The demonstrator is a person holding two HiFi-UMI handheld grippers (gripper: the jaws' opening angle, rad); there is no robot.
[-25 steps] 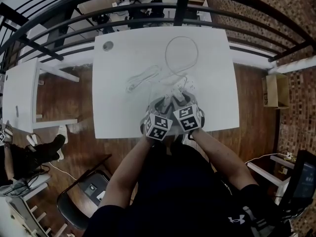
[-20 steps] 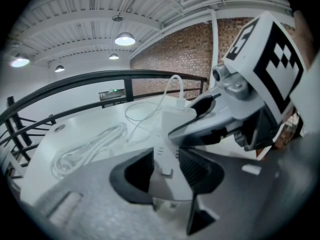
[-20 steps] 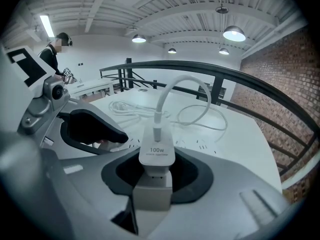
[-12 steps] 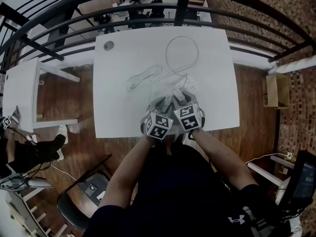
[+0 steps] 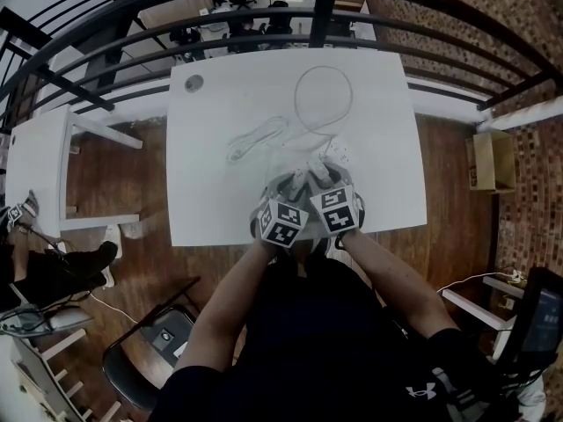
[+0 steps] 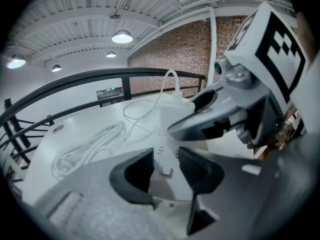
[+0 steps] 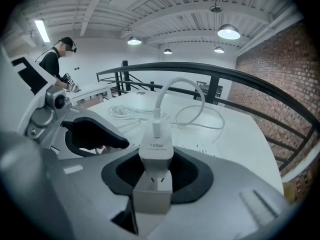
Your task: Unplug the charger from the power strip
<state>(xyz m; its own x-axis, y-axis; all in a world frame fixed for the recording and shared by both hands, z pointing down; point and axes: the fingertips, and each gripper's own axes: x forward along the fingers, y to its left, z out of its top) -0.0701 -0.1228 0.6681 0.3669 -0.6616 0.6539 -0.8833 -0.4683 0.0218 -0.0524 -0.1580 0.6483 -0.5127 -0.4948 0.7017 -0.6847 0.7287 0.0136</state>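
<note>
Two grippers sit side by side over a white table (image 7: 235, 134). A coiled cord (image 6: 85, 151) lies left of the left gripper's (image 6: 166, 168) jaws. Those jaws are clamped on the strip (image 6: 163, 149), which runs ahead from between the pads. At the strip's far end stands the charger (image 7: 156, 146), with the right gripper's (image 7: 156, 170) jaws closed on its two sides. It sits upright between those pads, base against the strip's socket face; I cannot tell whether its pins are seated. Its cable (image 7: 165, 91) rises from the top and loops ahead of the jaws, toward the right.
</note>
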